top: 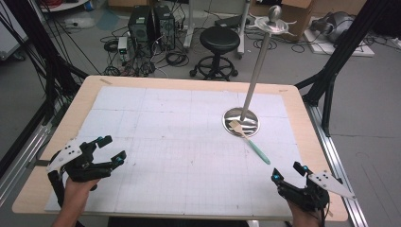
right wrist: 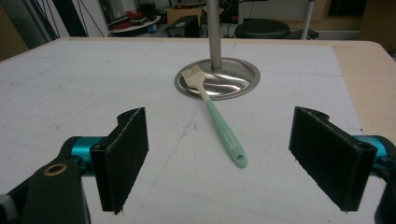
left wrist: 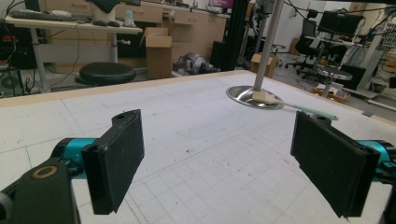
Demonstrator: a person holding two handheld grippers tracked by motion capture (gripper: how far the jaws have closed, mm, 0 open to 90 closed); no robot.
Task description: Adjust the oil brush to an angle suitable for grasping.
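Nothing's been picked up yet, so this looks like the approach stage. Both claws are parked at the near edge of the worktop (top: 302, 101): left claw (top: 110, 147) at about 8 o'clock, right claw (top: 288, 171) at about 4 o'clock. Both are spread wide with nothing between the pads.

The thing being lined up on seems to be the basting brush (top: 249, 140), mint-green handle, pale bristles. It's lying flat at roughly 2 o'clock from the middle of the worktop. The bristle end rests on the round steel base (top: 250, 126) of an upright stand, and the handle tip points back toward the right claw. In the right gripper view the brush (right wrist: 219, 122) is dead ahead between the jaws, well apart from them still.

Next move, probably: the right claw gets carried forward and lowered over the handle, then closed across it. A thin handle lying flat calls for a low, careful pinch.

The stand's pole (top: 255, 71) rises right beside the bristles, so it could be bumped. A black stool (top: 219, 45) and computer towers (top: 151, 26) sit on the floor beyond, out of the way.
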